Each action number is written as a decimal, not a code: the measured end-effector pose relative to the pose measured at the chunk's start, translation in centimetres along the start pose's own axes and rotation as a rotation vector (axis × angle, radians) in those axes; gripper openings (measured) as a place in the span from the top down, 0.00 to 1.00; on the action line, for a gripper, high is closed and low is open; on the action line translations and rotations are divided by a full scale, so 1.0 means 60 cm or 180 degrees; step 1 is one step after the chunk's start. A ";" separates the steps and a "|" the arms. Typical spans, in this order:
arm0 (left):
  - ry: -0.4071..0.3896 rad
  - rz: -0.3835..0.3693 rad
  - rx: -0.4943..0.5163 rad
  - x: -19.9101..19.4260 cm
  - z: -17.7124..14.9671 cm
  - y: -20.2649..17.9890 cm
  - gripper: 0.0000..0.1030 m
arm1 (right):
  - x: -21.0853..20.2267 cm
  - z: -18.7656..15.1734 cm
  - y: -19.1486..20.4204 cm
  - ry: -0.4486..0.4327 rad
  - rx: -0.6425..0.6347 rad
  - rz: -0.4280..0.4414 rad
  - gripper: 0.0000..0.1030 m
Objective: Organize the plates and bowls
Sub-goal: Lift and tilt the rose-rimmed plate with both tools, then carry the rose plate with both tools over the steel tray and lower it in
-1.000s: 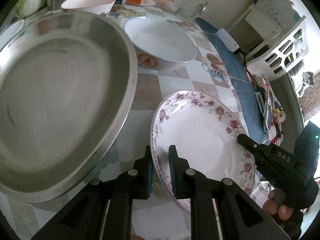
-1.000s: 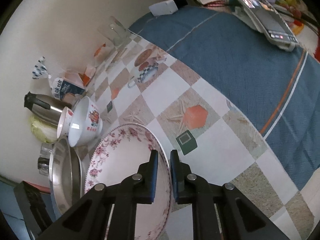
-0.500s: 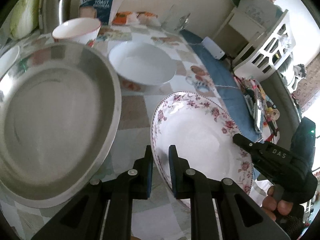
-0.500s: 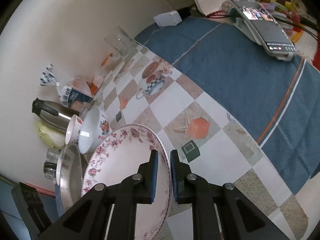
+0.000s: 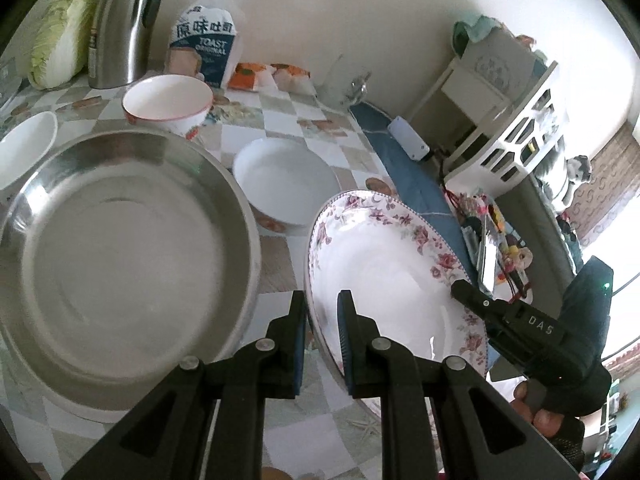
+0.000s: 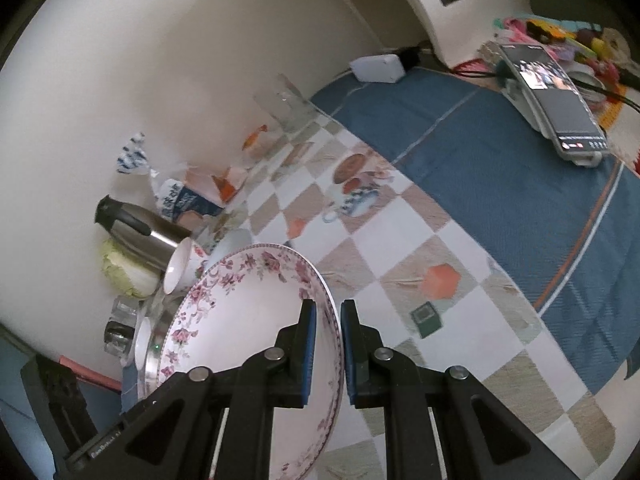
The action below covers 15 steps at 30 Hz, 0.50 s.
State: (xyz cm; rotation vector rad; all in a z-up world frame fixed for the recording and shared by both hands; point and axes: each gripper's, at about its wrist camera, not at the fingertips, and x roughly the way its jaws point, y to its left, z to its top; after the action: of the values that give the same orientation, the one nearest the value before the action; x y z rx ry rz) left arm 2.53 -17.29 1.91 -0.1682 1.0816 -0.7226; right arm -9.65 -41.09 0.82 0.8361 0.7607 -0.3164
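A white plate with a pink flower border (image 5: 392,268) (image 6: 240,320) hangs above the checked tablecloth, held from both sides. My left gripper (image 5: 322,312) is shut on its left rim. My right gripper (image 6: 328,320) is shut on the opposite rim and shows at the plate's far edge in the left wrist view (image 5: 460,292). Left of the plate lies a large steel pan (image 5: 120,248). Behind it stand a wide white bowl (image 5: 286,178), a red-rimmed bowl (image 5: 168,102) and part of a small white dish (image 5: 24,148).
A steel kettle (image 5: 120,24), cabbage (image 5: 60,40), toast bag (image 5: 204,44) and a glass (image 5: 344,80) line the wall. A blue cloth (image 6: 500,152) with a phone (image 6: 556,100) covers the table's right part. A white rack (image 5: 512,120) stands beyond it.
Both grippers have risen with the flowered plate between them, lifting it off the table. The pan and bowls now sit lower and farther in view, and the kettle and toast bag have come into view.
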 end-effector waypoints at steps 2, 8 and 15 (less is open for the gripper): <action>-0.0020 0.0011 0.0029 -0.008 0.001 0.004 0.85 | 0.000 -0.003 0.013 0.0003 -0.0034 0.0032 0.87; -0.0095 -0.0008 -0.0044 -0.033 0.007 0.036 0.85 | -0.001 -0.014 0.055 -0.0009 -0.0160 0.0069 0.87; -0.0181 0.0005 -0.0154 -0.059 0.016 0.081 0.85 | 0.014 -0.034 0.102 0.0059 -0.0293 0.0115 0.87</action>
State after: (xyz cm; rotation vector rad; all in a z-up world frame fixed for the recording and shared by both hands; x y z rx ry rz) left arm 4.56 -11.64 2.77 -0.2281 1.0453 -0.6868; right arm -6.76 -35.57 2.70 0.7659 0.7710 -0.2401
